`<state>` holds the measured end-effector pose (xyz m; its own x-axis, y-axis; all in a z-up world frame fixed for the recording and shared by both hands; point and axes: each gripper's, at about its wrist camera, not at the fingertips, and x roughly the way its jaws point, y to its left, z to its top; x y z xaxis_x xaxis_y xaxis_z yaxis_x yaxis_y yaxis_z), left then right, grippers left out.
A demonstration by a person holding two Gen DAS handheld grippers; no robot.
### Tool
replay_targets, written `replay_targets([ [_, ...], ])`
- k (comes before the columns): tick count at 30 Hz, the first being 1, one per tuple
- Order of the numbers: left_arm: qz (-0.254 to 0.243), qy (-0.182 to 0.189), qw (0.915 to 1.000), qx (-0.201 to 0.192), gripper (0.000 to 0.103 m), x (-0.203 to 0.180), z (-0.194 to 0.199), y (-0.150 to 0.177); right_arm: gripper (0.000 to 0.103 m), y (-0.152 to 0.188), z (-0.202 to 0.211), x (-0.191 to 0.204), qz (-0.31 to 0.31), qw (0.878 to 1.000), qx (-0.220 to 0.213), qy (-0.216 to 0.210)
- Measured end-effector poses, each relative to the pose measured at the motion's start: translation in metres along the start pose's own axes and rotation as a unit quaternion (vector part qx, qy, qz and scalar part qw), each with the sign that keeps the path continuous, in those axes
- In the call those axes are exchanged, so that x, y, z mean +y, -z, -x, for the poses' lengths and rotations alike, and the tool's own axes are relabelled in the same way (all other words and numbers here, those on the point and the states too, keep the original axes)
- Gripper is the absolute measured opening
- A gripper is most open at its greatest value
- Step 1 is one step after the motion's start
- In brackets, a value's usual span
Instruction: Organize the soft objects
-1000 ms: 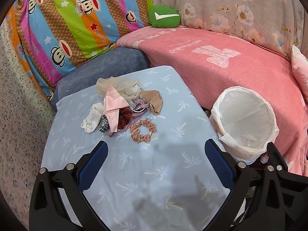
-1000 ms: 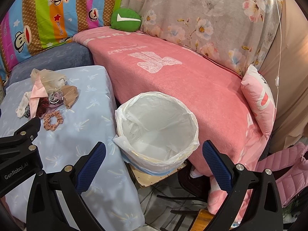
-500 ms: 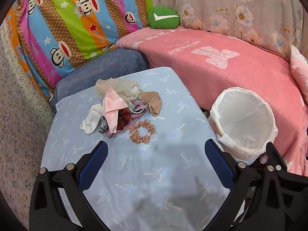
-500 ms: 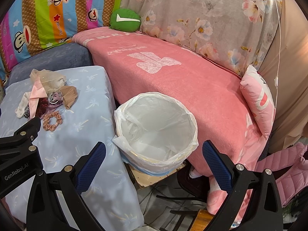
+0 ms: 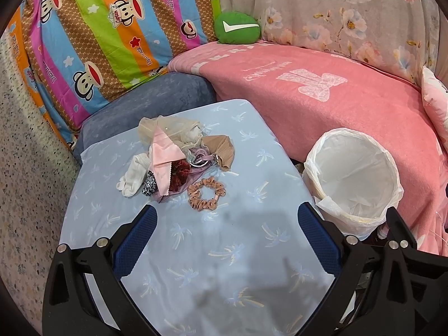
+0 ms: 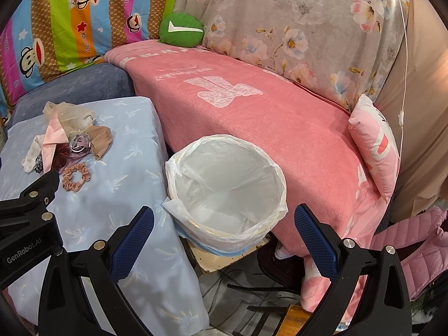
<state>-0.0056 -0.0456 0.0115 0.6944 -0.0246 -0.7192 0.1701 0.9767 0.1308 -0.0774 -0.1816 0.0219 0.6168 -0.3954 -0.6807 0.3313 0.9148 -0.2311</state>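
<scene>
The peach dotted scrunchie (image 5: 206, 193) lies flat on the blue palm-print cloth (image 5: 238, 252), just ahead of the left gripper (image 5: 225, 225) and slightly left of its centre line. That gripper is released, holding nothing. The heap of soft items (image 5: 179, 154) sits just beyond. The right gripper (image 6: 224, 231), also spread empty, hovers over the lined bin (image 6: 280, 173), farther away. Open cloth surrounds the scrunchie's near side.

The striped quilt (image 5: 112, 33) carries "Daul frank" printed along its stripes, and "Captain" on the monkey's cap. In the right wrist view the left gripper's black body (image 6: 25, 240) reads "GenRobot.AI". Script on the pink blanket (image 5: 322, 98) is upside down and illegible.
</scene>
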Motion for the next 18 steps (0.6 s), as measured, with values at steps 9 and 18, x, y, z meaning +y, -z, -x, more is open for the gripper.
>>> replay_targets([
  [9, 0.001, 0.0, 1.0, 0.0, 0.096, 0.0, 0.0, -0.0001, 0.097, -0.0002, 0.0001, -0.0005, -0.001, 1.0, 0.0, 0.0],
  [18, 0.001, 0.001, 1.0, 0.0, 0.096, 0.0001, 0.0001, 0.0004, 0.097, 0.0001, 0.0004, -0.0003, -0.001, 1.0, -0.001, 0.0],
])
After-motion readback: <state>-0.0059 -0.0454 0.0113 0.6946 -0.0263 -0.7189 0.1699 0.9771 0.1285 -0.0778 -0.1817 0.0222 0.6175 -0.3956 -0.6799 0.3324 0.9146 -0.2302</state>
